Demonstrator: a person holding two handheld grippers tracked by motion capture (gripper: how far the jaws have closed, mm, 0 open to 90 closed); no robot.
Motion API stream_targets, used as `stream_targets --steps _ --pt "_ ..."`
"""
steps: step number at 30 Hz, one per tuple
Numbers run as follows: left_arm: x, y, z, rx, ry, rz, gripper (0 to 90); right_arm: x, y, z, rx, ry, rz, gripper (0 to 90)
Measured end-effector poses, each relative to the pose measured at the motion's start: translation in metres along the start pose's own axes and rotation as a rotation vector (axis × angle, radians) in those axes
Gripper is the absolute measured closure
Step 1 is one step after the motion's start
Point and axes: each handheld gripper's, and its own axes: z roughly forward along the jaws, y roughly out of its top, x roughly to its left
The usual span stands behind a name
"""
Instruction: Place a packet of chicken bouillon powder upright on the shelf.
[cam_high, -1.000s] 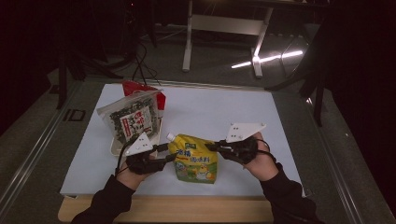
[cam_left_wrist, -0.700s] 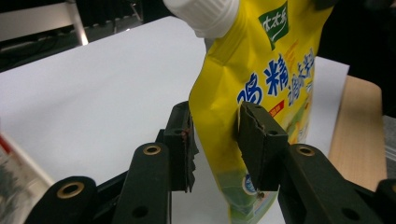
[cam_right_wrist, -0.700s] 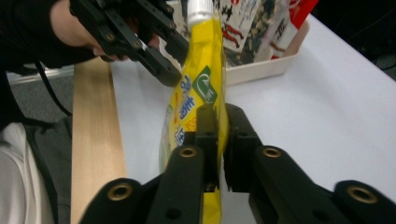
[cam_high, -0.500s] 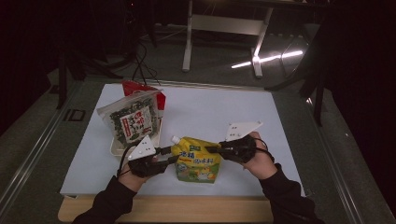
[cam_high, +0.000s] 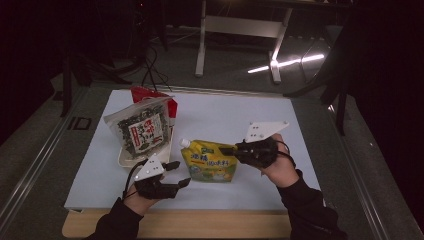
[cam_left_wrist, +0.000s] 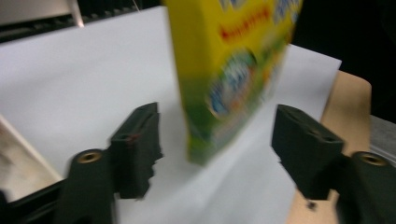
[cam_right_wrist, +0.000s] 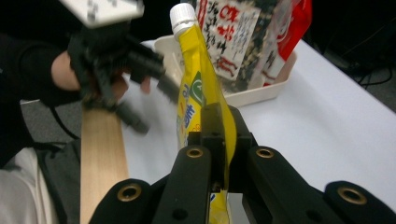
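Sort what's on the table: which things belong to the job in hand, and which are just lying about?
In the job: yellow spouted pouch, right gripper clamped on its edge, left gripper just opened, clear of it.
Lying about: white tray, seaweed bag, red bag.

I am working at a white table (cam_high: 300, 125) edged by a wooden strip (cam_high: 200, 224) nearest me. Beyond the table, a pale desk frame (cam_high: 240, 30) is standing on dark floor, and a bright streak of light (cam_high: 290, 63) is lying beside its foot.
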Motion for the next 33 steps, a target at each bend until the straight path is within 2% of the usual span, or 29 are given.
stream_targets --steps 2,4,6,9,10,13,16,20,26,33 --pt "-0.003 -0.002 0.002 0.01 -0.002 -0.004 28.5 -0.001 0.006 -0.001 -0.006 -0.009 -0.007 90.0" --pt "-0.006 -0.004 0.006 0.028 -0.009 0.002 19.4 -0.002 0.011 -0.001 -0.013 -0.017 -0.008 90.0" --pt "-0.006 -0.005 0.009 0.041 -0.049 -0.007 18.7 -0.002 0.019 0.0 -0.021 -0.022 -0.02 90.0" --pt "-0.007 -0.006 0.01 0.05 -0.068 -0.013 15.7 -0.003 0.021 0.0 -0.028 -0.022 -0.023 90.0" --pt "-0.01 -0.007 0.011 0.048 -0.08 0.009 15.7 -0.003 0.031 0.002 -0.046 -0.022 -0.031 90.0" --pt "-0.014 -0.008 0.012 0.043 -0.086 0.041 14.9 -0.002 0.039 0.007 -0.058 -0.013 -0.046 90.0" --pt "-0.017 -0.01 0.014 0.053 -0.106 0.064 10.9 0.0 0.047 0.015 -0.062 -0.006 -0.063 90.0" --pt "-0.022 -0.015 0.019 0.079 -0.121 0.079 10.8 0.003 0.058 0.026 -0.067 0.014 -0.083 90.0" --pt "-0.025 -0.02 0.023 0.093 -0.146 0.075 10.9 0.007 0.077 0.046 -0.087 0.021 -0.115 90.0" --pt "-0.025 -0.022 0.021 0.089 -0.144 0.075 10.9 0.009 0.091 0.074 -0.093 0.043 -0.128 90.0"
